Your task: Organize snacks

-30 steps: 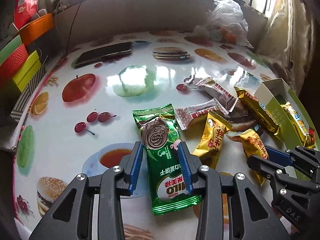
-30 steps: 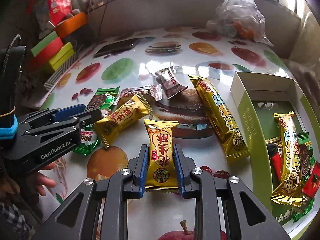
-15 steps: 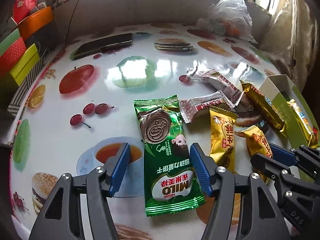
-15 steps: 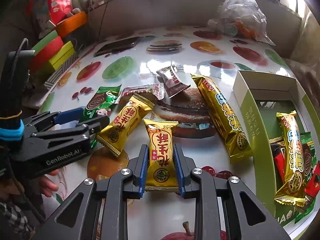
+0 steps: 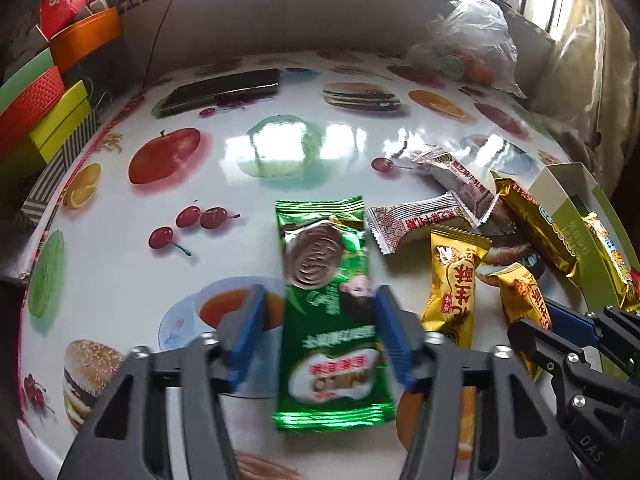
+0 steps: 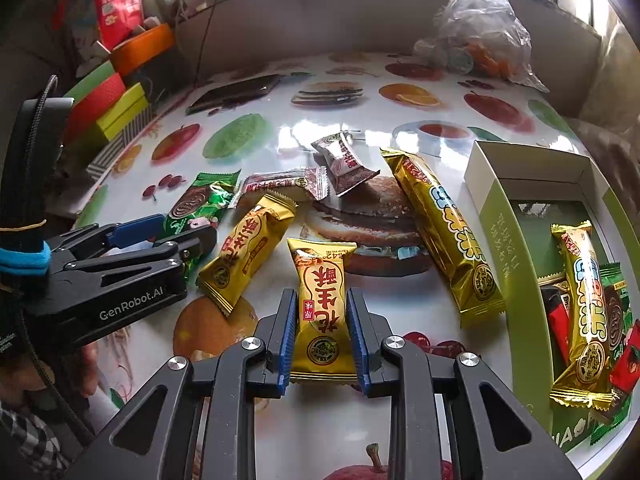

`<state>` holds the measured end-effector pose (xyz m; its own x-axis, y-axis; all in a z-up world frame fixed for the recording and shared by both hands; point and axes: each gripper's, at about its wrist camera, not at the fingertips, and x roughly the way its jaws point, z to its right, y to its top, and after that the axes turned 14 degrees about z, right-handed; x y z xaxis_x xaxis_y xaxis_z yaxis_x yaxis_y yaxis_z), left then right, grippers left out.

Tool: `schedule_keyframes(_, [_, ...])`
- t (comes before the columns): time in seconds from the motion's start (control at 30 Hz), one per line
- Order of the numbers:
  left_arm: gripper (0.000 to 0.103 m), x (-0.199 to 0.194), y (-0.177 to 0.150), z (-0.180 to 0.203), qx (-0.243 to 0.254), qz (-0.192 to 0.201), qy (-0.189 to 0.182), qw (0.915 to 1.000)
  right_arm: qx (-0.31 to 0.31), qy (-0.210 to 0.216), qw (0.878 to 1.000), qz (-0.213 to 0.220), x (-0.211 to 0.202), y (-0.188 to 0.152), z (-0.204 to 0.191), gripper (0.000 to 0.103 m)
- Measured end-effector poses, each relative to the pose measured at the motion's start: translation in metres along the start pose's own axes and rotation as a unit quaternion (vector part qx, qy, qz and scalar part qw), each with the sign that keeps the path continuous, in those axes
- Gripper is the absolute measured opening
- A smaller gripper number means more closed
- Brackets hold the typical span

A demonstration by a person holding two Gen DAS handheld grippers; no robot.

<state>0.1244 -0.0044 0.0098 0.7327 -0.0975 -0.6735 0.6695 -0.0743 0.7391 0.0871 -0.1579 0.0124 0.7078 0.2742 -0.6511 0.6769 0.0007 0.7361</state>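
left gripper [image 5: 320,340]: fingers closing around the green pack [image 5: 330,312], one on each long side. Left finger shows a gap to the wrapper. Right finger is at the wrapper's edge; contact can't be confirmed. No grip yet.
green pack: flat on the surface [image 5: 120,272], long axis running near-to-far, in line with the left gripper. Fingers straddle its middle; near end is blurred.
right gripper [image 6: 322,336]: fingers narrow, clamped on both long sides of the gold pack [image 6: 323,300]. The pack's long axis is also near-to-far, with its near end between the fingers.
box [image 6: 508,248]: open, green-walled, at the right edge of the surface, right of the right gripper. It is far closer to the right gripper than to the left.
box contents: a long gold bar [image 6: 588,312] on top, with green and red packs partly under it. The far half of the box looks free.
loose on surface: second gold pack [image 6: 248,252], long gold bar [image 6: 444,232] and two brown-white packs [image 6: 288,186], all between the two grippers and the far side.
next (judgement): gold pack goes right into the box first. The green pack has to cross over the loose packs to get there.
risk (judgement): the glossy wrapper may slide or buckle if it is pinched only at the edges.
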Motion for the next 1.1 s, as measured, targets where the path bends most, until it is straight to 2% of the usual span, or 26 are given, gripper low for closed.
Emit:
schedule_keyframes(0.7, [0.042,-0.021,-0.005,-0.008,-0.01,0.017,0.0,0.9998,-0.005,-0.004,1.0,0.005,-0.007,-0.002,-0.007,0.024])
schedule_keyframes(1.1, [0.042,-0.056,0.001,-0.003,-0.006,0.053,-0.007,0.9986,-0.008,-0.001,1.0,0.021,-0.023,0.0,-0.014,0.024])
